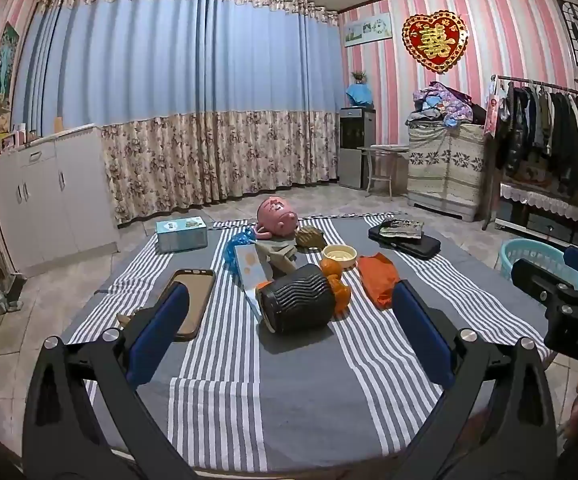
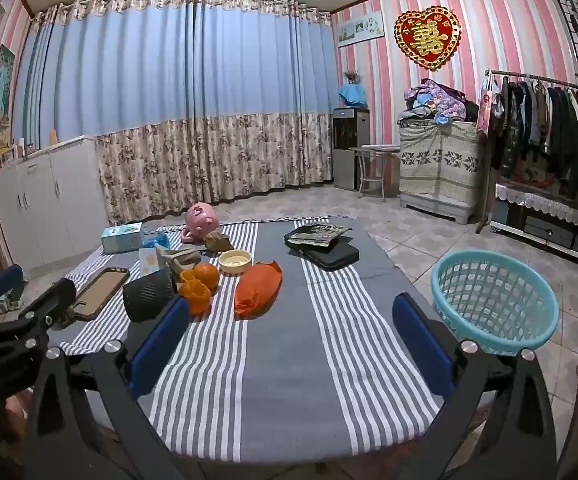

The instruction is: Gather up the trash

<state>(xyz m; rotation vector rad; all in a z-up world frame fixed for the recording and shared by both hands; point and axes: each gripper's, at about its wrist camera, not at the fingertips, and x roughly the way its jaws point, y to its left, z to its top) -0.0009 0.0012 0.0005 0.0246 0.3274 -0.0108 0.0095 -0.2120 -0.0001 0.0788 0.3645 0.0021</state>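
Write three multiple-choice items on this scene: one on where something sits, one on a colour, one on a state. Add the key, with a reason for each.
1. Where is the laundry basket?
A. on the floor beside the striped cloth
B. on the cloth's middle
C. on the white cabinet

2. What colour is the crumpled bag near the cream bowl?
A. green
B. orange
C. black

3. How does the right tool stand?
A. shut on the bag
B. shut on nothing
C. open, holding nothing

Key: 1 A, the basket stands on tiles right of the cloth; 2 B, the bag is bright orange; 3 C, only cloth shows between its spread blue pads.
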